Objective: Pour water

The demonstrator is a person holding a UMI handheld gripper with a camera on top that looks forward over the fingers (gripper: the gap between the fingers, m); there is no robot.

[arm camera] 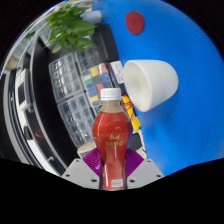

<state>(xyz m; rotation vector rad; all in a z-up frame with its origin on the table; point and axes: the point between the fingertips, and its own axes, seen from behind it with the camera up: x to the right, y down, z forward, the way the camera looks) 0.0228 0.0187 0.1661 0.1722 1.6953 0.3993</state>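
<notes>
A plastic bottle of red drink (111,140) with a white cap and a red label stands upright between my fingers. My gripper (112,162) is shut on it, and the purple pads (92,160) press on both sides of its lower body. Beyond the bottle and a little to the right, a white cup (150,82) lies tilted with its mouth facing the bottle's neck. The bottle's cap sits close below the cup's rim. I cannot see any liquid flowing.
A large blue figure with a red nose (165,40) fills the background behind the cup. A wire basket (70,85) and a green plant (70,25) stand to the left. Small colourful packets (108,75) lie behind the bottle.
</notes>
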